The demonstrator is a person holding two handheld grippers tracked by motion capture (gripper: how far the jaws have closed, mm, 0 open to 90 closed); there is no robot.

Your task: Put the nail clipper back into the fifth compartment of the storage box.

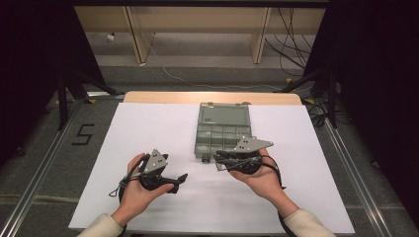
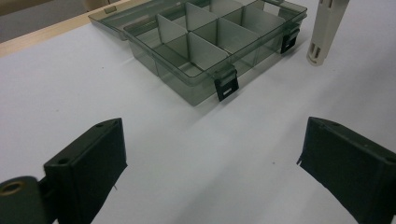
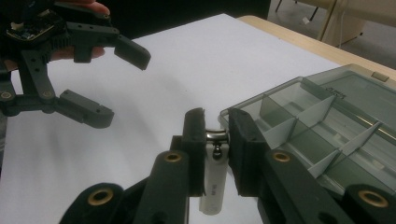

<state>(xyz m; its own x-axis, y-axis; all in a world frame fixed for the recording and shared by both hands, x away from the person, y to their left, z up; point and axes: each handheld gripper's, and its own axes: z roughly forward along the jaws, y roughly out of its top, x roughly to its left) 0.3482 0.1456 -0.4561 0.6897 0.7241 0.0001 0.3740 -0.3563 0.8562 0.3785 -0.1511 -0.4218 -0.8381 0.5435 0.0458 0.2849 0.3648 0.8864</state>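
Here the nail clipper (image 3: 215, 175) hangs upright in the right claw (image 3: 217, 133).

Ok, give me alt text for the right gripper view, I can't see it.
The right gripper is shut on a white nail clipper, beside the open grey divided box. The left gripper, jaws open with nothing between them, is farther off over the white table.

Black "5" (image 1: 84, 134) marked on floor left of surface (image 1: 148, 128). Raised lettering on lid of grey compartment box (image 3: 369, 100), too blurred to read. No other readable text.
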